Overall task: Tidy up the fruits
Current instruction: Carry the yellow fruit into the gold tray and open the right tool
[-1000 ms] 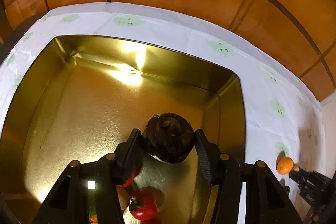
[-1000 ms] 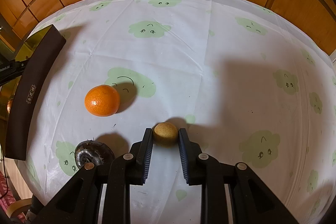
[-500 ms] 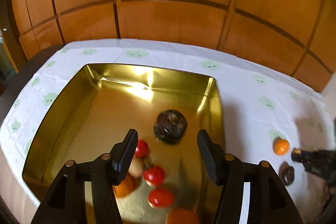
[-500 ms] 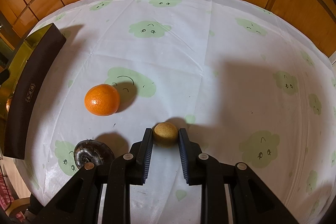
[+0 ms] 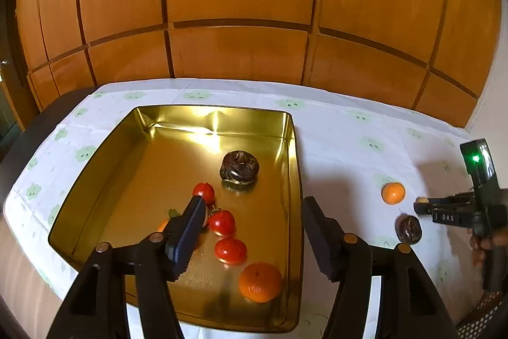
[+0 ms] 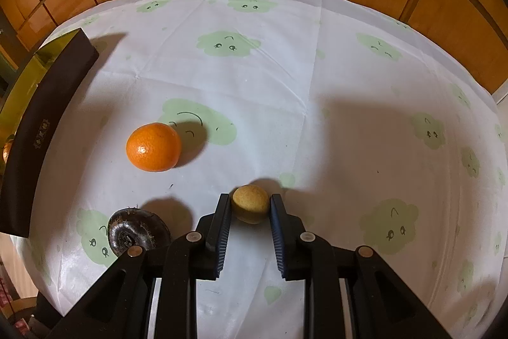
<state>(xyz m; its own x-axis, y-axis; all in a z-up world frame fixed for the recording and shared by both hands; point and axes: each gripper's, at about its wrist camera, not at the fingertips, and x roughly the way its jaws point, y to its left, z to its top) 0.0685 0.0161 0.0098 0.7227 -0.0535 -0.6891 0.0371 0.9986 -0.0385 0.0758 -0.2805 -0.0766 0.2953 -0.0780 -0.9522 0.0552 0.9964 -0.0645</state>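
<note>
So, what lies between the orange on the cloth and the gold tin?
Only bare tablecloth lies between the orange and the tin; the right wrist view shows this.

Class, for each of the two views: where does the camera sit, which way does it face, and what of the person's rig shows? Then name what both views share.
Left wrist: sits on the left gripper, raised, looking down at the gold tin holding fruit; its open fingers show, and the right gripper at far right.
Right wrist: sits on the right gripper, low over the tablecloth; its fingers close on a small yellow fruit.
Shared: the tin, the loose orange, the dark fruit, the tablecloth.
</note>
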